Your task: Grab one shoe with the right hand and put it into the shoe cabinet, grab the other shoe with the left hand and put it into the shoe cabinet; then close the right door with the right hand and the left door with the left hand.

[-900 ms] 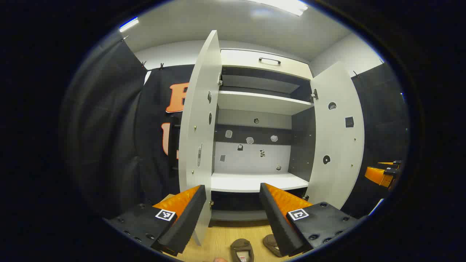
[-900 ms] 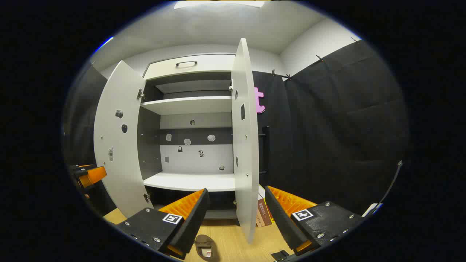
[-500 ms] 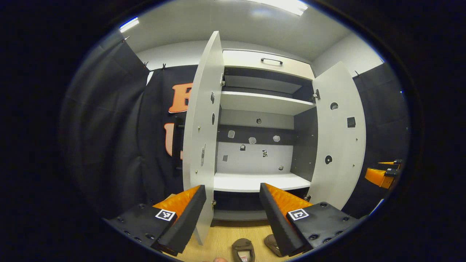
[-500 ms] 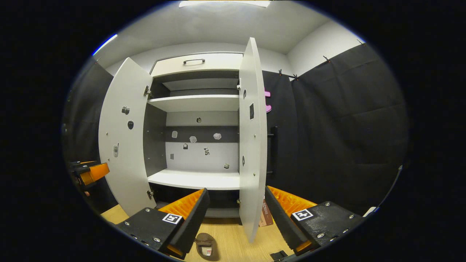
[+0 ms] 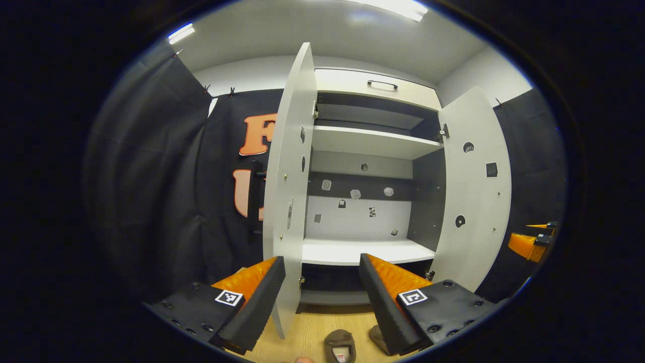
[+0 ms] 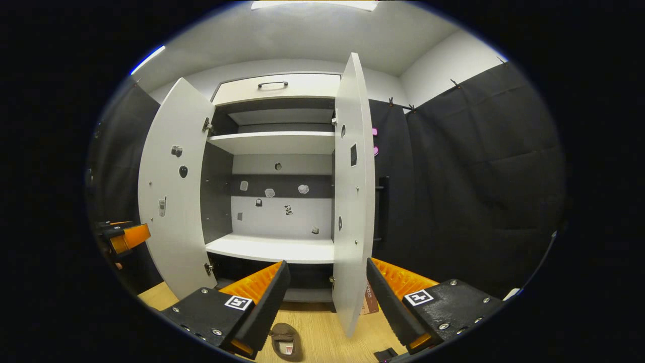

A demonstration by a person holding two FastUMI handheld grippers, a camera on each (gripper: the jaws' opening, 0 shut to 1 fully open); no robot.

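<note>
At the bottom of the left gripper view, the left gripper [image 5: 321, 295] is spread wide and holds nothing; two brown shoes [image 5: 340, 345] lie on the wood floor [image 5: 307, 327] below its fingers. The right gripper [image 6: 326, 297] gapes equally, one shoe [image 6: 285, 340] beneath. Mid-frame, the shoe cabinet [image 6: 274, 247] stands with both doors open.

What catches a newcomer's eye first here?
The white cabinet dead ahead, both doors swung wide, its shelves bare. Two brown shoes sit on the wood floor before it. Both orange-fingered grippers, left and right, hang open and hold nothing.
</note>
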